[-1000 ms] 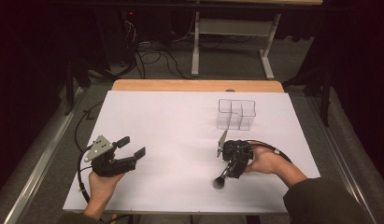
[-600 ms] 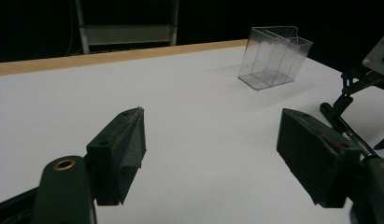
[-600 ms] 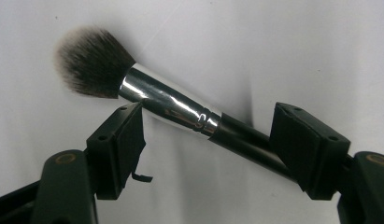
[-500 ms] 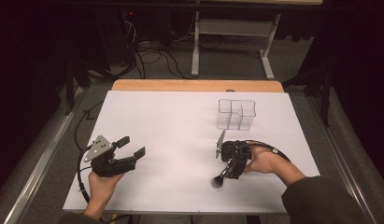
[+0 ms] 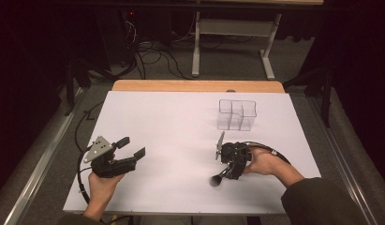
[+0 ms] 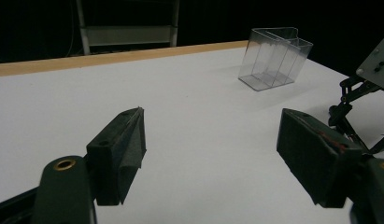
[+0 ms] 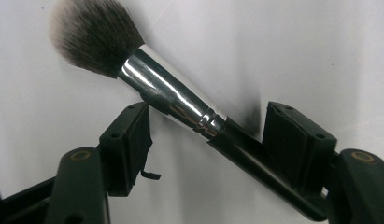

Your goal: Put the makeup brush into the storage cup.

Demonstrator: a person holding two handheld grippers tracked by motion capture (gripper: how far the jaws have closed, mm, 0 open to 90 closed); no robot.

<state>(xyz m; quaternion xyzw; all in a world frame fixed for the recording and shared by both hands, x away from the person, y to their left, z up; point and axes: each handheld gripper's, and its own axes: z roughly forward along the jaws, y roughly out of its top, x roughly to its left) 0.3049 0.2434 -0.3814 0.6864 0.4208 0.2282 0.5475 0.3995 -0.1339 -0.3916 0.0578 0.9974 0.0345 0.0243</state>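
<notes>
Seen from the high view, two grippers worked over one white table [image 5: 181, 122]: the left gripper [image 5: 132, 149] hovered with jaws spread and empty, while the right gripper [image 5: 227, 172] pointed down at one makeup brush [image 5: 217, 179] near the front edge, one clear three-compartment organizer [image 5: 237, 115] standing well behind. The left gripper view showed the organizer [image 6: 275, 58] beyond its parted jaws. In the right gripper view, the brush [image 7: 161, 93] lay slantwise between the jaws, which stood apart around its handle.

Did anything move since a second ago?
Hardly anything. The right gripper and the makeup brush between its jaws slid a tiny bit toward the person; whether the jaws pinch the brush is unclear. The left gripper stayed open and in place, and the clear organizer stayed put.
</notes>
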